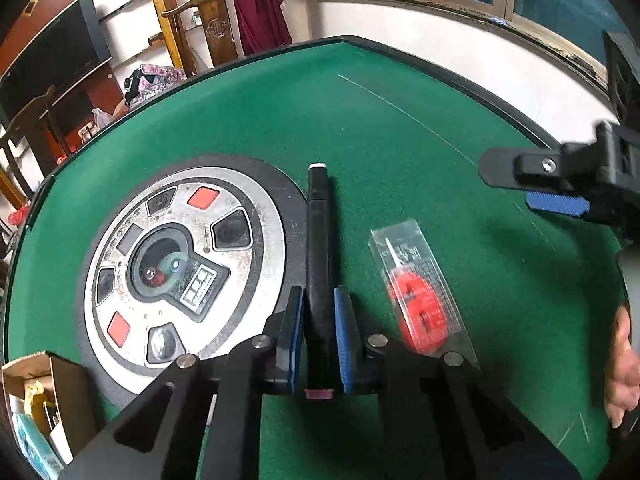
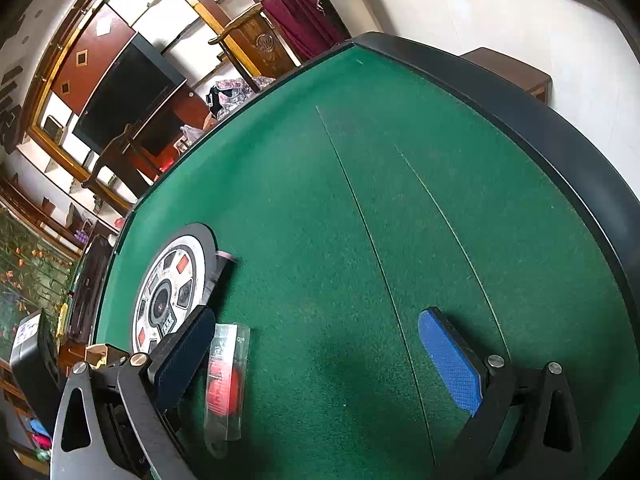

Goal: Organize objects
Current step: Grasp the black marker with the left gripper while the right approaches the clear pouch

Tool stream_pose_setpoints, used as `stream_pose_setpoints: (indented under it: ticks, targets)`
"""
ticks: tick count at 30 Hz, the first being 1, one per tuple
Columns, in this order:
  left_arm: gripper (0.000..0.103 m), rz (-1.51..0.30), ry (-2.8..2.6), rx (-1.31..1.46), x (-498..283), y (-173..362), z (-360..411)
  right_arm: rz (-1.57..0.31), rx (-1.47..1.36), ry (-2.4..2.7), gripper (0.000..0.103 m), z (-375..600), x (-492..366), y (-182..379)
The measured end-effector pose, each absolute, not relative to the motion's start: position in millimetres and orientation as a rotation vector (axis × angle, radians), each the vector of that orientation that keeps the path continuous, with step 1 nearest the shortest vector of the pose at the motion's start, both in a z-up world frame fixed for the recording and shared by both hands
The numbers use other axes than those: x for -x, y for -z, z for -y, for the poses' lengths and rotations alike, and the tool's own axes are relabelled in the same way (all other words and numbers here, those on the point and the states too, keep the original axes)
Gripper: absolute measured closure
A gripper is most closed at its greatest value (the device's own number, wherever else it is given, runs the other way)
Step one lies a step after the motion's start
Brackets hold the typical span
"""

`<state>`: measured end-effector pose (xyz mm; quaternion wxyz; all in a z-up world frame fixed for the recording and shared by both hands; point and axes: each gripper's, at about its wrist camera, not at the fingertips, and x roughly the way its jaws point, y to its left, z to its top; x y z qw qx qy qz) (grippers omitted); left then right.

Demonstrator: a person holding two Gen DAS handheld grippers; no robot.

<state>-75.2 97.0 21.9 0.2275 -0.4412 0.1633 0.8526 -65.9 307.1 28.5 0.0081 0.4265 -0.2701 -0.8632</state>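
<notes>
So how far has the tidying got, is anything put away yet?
Nothing looks put away yet. In hand: the left claw is shut on the black tube, which lies on the green table beside the round panel. Left: the clear packet with red parts lies loose on the felt, and the right claw is open and empty. Where things should go isn't clear.

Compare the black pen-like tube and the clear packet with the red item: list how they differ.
The black tube is opaque, slim and round; the clear packet is see-through, flatter and wider, with a red item inside. The tube is clamped between the left tool's pads; the packet lies free, ungripped. The tube partly overlaps the round console; the packet lies clear of it. Both are over the green table.
</notes>
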Motion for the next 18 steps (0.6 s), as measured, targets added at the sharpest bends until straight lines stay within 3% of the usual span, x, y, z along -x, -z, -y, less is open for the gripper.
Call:
stream_pose_setpoints:
  ticks: [9, 10, 12, 14, 17, 18]
  targets:
    - [0.088, -0.378, -2.342, 1.292, 35.3, -26.3, -69.5, 0.809, -1.347, 2.708, 0.0, -305.5, 65.2, -26.0]
    - [0.086, -0.386, -2.35, 1.289, 35.6, -25.5, -70.7, 0.805, -1.347, 2.71, 0.0, -305.1, 65.0, -26.0]
    - [0.074, -0.397, -2.381, 1.288, 41.2, -24.5, -76.7, 0.792, -1.349, 2.714, 0.0, -303.5, 65.0, -26.7]
    - [0.07, -0.389, -2.396, 1.28, 46.5, -23.9, -83.9, 0.771, -1.351, 2.718, 0.0, -300.5, 65.0, -26.5]
    - [0.071, -0.415, -2.425, 1.238, 46.0, -22.5, -89.9, 0.742, -1.352, 2.724, 0.0, -297.6, 65.4, -26.3]
    - [0.08, -0.405, -2.423, 1.231, 43.4, -22.6, -90.0, 0.735, -1.353, 2.723, 0.0, -296.3, 66.1, -26.4]
